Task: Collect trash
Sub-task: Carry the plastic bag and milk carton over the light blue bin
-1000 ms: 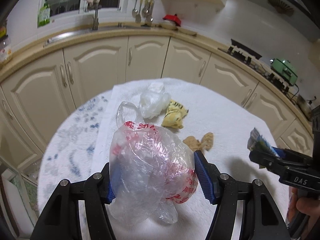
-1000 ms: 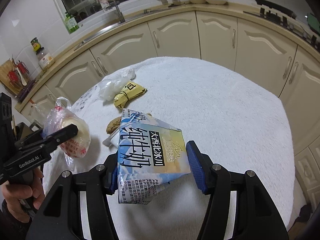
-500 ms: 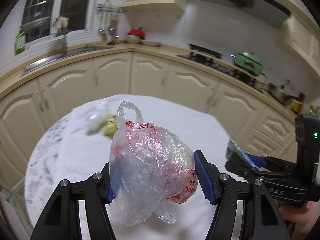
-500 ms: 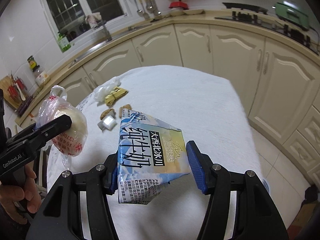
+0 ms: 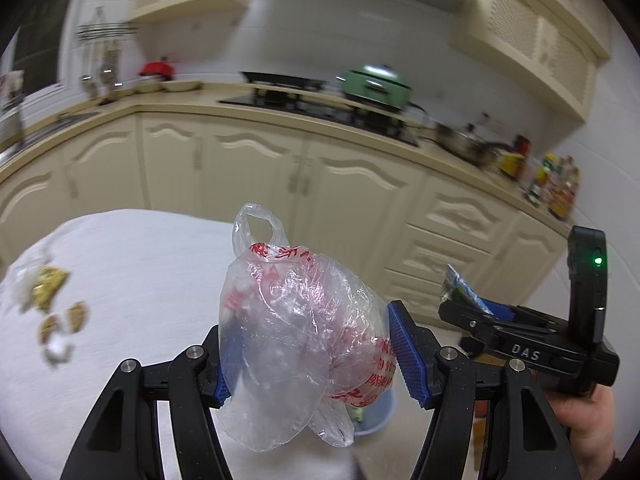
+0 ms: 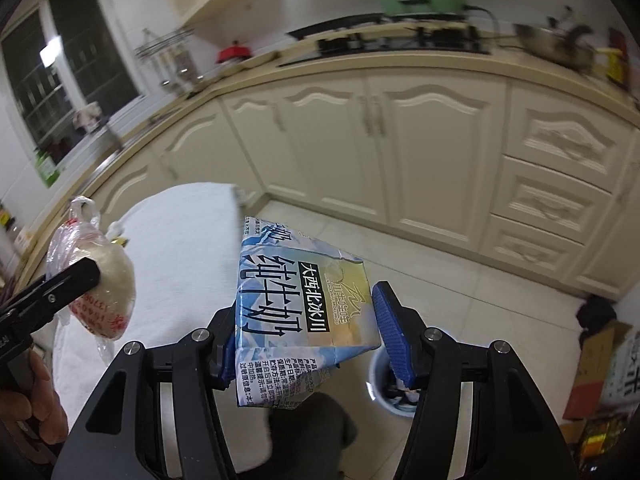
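My left gripper (image 5: 316, 352) is shut on a clear plastic bag (image 5: 296, 340) with red print, held in the air past the table's right edge. The bag also shows in the right wrist view (image 6: 96, 280). My right gripper (image 6: 308, 340) is shut on a flattened blue-and-white milk carton (image 6: 296, 312), held over the tiled floor. A pale blue bin shows on the floor below, in the left wrist view (image 5: 372, 412) and partly hidden behind my right finger in the right wrist view (image 6: 384, 384). A yellow wrapper (image 5: 48, 288), a clear bag and brown scraps (image 5: 64, 320) lie on the white table (image 5: 140, 280).
Cream kitchen cabinets (image 6: 400, 140) run along the far side, with a stove and a green pot (image 5: 376, 84) on the counter. A cardboard box (image 6: 600, 364) stands on the floor at the right. The right gripper body (image 5: 532, 344) is close beside the left one.
Both grippers have swung to the right, away from the table and toward the floor by the cabinets. The blue bin has come into view below. Both still hold their items.
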Demonstrator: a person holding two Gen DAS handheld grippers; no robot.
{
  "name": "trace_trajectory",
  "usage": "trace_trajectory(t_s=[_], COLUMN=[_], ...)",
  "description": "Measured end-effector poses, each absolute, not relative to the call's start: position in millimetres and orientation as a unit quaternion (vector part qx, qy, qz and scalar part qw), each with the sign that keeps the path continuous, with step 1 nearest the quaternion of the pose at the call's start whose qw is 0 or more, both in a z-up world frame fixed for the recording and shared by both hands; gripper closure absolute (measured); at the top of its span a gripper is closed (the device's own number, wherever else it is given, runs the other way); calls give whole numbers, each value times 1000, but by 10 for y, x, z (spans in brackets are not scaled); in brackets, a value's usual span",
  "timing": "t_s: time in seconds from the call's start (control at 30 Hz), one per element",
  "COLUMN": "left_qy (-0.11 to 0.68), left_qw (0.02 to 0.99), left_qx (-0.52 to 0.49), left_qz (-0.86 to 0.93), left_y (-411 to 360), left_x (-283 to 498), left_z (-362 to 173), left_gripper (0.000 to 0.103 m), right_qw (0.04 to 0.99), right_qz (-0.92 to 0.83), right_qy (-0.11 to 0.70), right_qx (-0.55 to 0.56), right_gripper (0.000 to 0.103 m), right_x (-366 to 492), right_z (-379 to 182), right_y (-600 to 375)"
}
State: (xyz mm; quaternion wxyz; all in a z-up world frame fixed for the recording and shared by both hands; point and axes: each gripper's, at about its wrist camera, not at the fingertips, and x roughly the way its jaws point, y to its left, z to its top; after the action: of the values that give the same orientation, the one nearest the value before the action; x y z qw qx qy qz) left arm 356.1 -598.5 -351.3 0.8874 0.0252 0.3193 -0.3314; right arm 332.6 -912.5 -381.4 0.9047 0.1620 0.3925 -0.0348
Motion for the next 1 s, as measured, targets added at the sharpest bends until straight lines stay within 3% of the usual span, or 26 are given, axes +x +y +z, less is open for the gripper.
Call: trace_trajectory(t_s=[0.53, 1.0], left_qy=[397, 454], left_qw=[829, 802], left_qx=[72, 98], left_qz=[-388, -375], left_y=[-7705, -8688], left_x=[4665, 5287], left_z=[-4068, -4750], left_gripper=[42, 42], right_qw=[848, 811], right_qz=[-123, -120], right_qy=[444, 490], right_qx=[263, 298], right_gripper=[44, 42], right_x=[3090, 3341], right_z=[-4869, -5680], right_y=[-10416, -10642])
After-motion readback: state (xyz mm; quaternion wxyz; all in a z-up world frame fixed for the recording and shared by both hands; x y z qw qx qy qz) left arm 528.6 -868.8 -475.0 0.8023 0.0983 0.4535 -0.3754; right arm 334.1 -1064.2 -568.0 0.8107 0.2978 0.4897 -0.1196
